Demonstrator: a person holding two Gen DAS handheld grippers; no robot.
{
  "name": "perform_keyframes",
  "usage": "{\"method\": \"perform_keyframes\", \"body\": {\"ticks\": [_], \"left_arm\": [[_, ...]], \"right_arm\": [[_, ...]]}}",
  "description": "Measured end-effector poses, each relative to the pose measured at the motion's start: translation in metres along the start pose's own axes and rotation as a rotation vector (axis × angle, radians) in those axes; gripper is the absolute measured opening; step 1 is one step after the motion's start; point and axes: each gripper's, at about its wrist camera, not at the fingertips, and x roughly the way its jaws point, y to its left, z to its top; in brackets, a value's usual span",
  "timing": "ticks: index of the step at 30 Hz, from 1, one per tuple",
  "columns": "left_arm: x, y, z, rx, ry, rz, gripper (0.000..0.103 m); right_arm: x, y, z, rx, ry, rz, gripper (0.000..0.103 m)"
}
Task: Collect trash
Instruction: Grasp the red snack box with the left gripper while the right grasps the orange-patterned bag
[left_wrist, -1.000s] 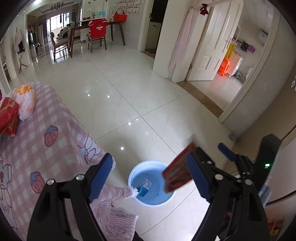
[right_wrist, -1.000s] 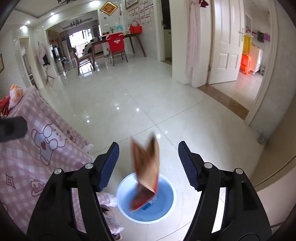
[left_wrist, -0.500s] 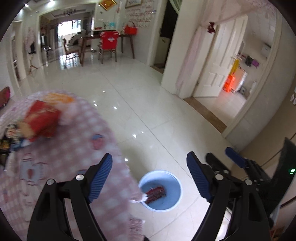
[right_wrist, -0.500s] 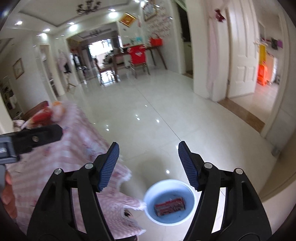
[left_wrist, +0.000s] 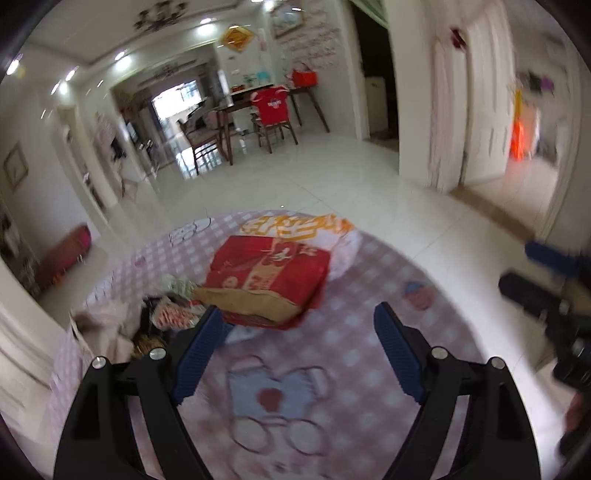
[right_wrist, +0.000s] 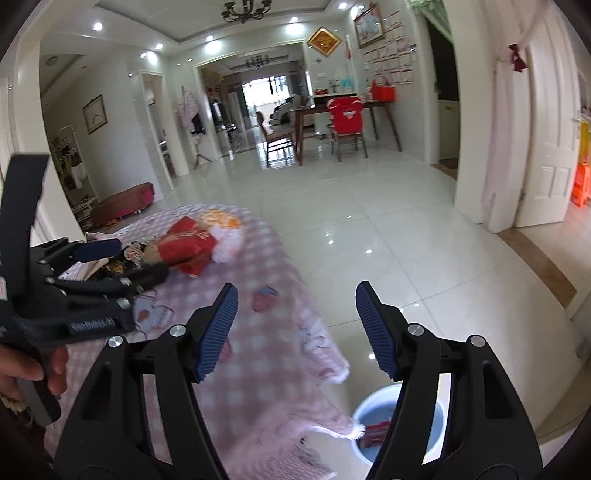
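My left gripper (left_wrist: 295, 350) is open and empty above the pink checked tablecloth (left_wrist: 362, 354), just short of a crumpled red paper bag (left_wrist: 273, 277). A white and orange wrapper (left_wrist: 299, 227) lies behind the bag, and a heap of small wrappers (left_wrist: 166, 314) lies to its left. My right gripper (right_wrist: 297, 328) is open and empty over the table's right edge. The blue bin (right_wrist: 373, 410) stands on the floor below it, with a red packet (right_wrist: 376, 430) inside. The left gripper (right_wrist: 110, 266) also shows in the right wrist view, near the red bag (right_wrist: 188, 247).
The tablecloth (right_wrist: 258, 369) hangs over the table's edge beside the bin. Glossy white floor tiles (right_wrist: 369, 221) stretch to a dining table with chairs (right_wrist: 343, 125) at the back. White doors (right_wrist: 546, 147) and a pillar stand on the right.
The red packet fell from my right gripper into the blue bin. Both grippers then swung up and left from the bin to the table, and the left one now faces the red bag.
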Motion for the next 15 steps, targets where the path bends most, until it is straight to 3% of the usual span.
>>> {"method": "perform_keyframes", "body": {"ticks": [5,8,12,15], "left_arm": [[0.029,-0.006,0.0,0.206,0.025,0.062,0.082],[0.043,-0.005,0.005,0.225,0.039,0.058,0.08],[0.053,-0.002,0.01,0.236,0.034,0.07,0.062],[0.052,0.013,0.018,0.186,0.03,0.018,0.049]], "right_arm": [[0.031,0.008,0.012,0.019,0.027,0.036,0.066],[0.05,0.008,0.017,0.051,0.056,0.073,0.066],[0.071,0.007,0.024,0.09,0.078,0.113,0.066],[0.092,0.008,0.031,0.134,0.104,0.171,0.066]]}}
